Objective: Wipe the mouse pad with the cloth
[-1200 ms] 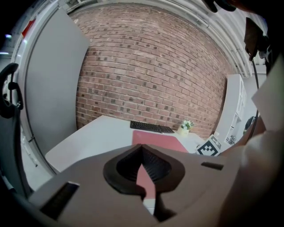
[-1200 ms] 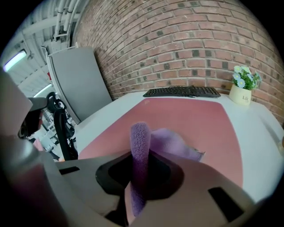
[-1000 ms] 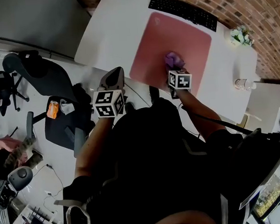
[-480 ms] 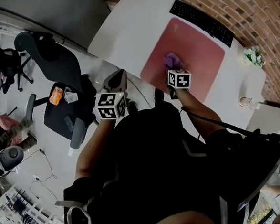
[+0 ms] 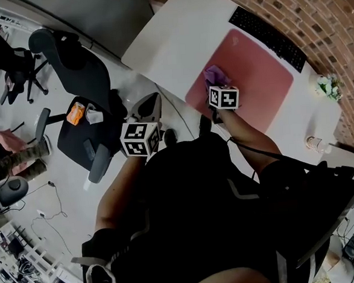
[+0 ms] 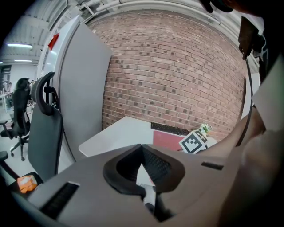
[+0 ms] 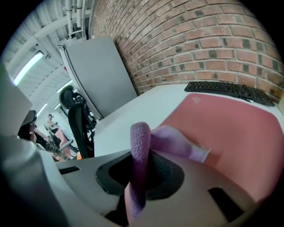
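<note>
Wiping step judged in hand: the r. gripper (image 5: 217, 85), centre of the head view, has its jaws clamped on a purple fleecy cloth (image 5: 215, 74). In the right gripper view a fold of cloth stands up between the pads, and the rest trails fwd onto the pad surface. The cloth sits at the lower-left edge of the pink-red rectangular mouse pad (image 5: 254, 72). The pad lies on the white desk (image 5: 169, 29) with a black keyboard (image 5: 270, 33) along its upper-right side. The l. gripper (image 5: 152, 103) hangs off the desk edge, lower left of the pad, with its jaws together and nothing between them. Pad condition and coverage can't be read from these views. Next move, in my judgement: draw the cloth across the pad toward the keyboard side w/ steady downward pressure, grip kept firm. The pad may creep on the desk, so the idle l. gripper could pin a corner.
</note>
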{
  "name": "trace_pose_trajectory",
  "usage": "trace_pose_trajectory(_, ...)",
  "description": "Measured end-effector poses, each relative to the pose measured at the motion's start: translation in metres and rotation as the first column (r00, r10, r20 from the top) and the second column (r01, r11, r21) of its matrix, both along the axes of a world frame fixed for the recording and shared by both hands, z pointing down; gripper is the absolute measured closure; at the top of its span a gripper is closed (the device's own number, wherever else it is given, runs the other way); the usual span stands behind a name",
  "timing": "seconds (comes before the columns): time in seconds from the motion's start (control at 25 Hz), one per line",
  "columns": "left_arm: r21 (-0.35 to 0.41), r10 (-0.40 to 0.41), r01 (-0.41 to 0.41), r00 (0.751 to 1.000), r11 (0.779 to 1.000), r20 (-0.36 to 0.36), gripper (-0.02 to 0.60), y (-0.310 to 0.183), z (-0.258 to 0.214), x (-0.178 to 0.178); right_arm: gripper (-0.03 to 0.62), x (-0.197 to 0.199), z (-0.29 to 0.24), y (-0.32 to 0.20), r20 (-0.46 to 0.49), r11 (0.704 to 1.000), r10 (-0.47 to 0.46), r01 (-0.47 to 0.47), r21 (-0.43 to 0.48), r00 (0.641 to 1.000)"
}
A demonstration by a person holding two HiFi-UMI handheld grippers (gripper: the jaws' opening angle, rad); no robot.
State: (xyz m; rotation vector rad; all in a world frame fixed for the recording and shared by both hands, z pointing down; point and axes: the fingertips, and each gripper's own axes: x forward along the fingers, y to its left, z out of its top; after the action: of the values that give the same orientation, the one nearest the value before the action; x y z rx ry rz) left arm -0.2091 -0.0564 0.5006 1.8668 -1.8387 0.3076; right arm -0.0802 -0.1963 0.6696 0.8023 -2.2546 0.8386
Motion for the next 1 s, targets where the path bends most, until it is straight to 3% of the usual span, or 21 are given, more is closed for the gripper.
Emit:
trace_pose_trajectory(0.24,-0.004,-0.018,0.018,1.000,1.000,0.004,0.577,0.008,-0.001,-0.011,0.534,-0.031,-0.006,-0.003,0.050,0.999,-0.012,0.014,-0.038,0.999)
trace_pose_trajectory(0.4,0.002,0.006,-0.006,1.000,1.000,-0.004,0.577,0.001,-0.001,-0.010,0.534,-0.044,-0.024,-0.009,0.154,0.999,-0.009,0.017,-0.047,0.988)
trace_pose_trajectory(0.52,0.019,0.053,-0.052,0.998,0.998,-0.020,0.577,-0.011,-0.002,-0.002,0.534,-0.030,-0.054,-0.016,0.235,0.999,0.047,-0.042,-0.030,0.971)
trace_pose_trajectory(0.76,0.050,0.201,-0.199,0.978,0.979,-0.048,0.577,-0.052,-0.003,0.036,0.534,0.063,-0.098,-0.039,0.283,0.968,0.223,-0.247,0.050,0.933)
trace_pose_trajectory(0.88,0.063,0.299,-0.295,0.952,0.954,-0.064,0.577,-0.072,-0.002,0.065,0.534,0.129,-0.112,-0.044,0.271,0.917,0.351,-0.387,0.094,0.896)
trace_pose_trajectory(1.0,0.075,0.376,-0.371,0.924,0.926,-0.072,0.577,-0.088,-0.001,0.094,0.534,0.198,-0.115,-0.046,0.244,0.849,0.475,-0.513,0.128,0.846)
